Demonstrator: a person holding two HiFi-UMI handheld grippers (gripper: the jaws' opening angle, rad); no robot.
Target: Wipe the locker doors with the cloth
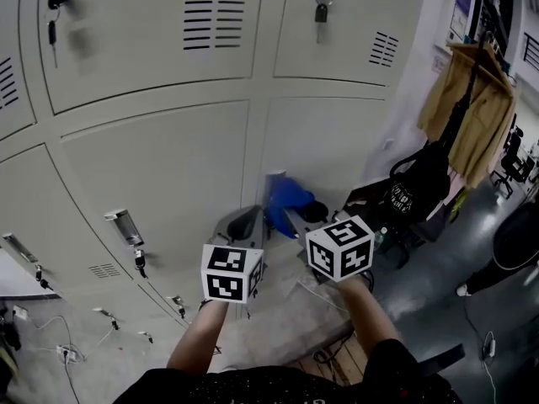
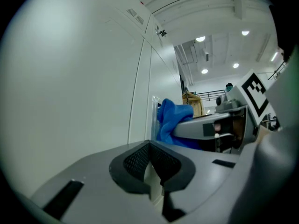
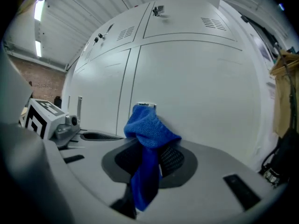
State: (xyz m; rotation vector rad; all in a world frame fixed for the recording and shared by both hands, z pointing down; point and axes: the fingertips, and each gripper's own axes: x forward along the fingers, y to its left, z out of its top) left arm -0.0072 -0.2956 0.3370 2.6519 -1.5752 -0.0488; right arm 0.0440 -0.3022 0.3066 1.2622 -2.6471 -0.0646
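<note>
In the head view, the right gripper brings the blue cloth up to a lower locker door. Whether the wad touches the panel or sits just beside it I cannot tell. The left gripper is close alongside. The doors are smooth, pale painted metal with slotted vents, and a key hangs from an upper lock.

In the left gripper view, its jaws are pressed together with nothing between them, the dark ribbed pads meeting in a V. The cloth shows beyond them.

In the right gripper view, the jaws clamp the cloth, a soft, nubbly wad bulging above the pads with a tail hanging below. A small metal handle stands behind it.

The wiping looks about to start or just under way. The next move calls for pressing the wad flat and sweeping it across the panel, clear of the handle.
</note>
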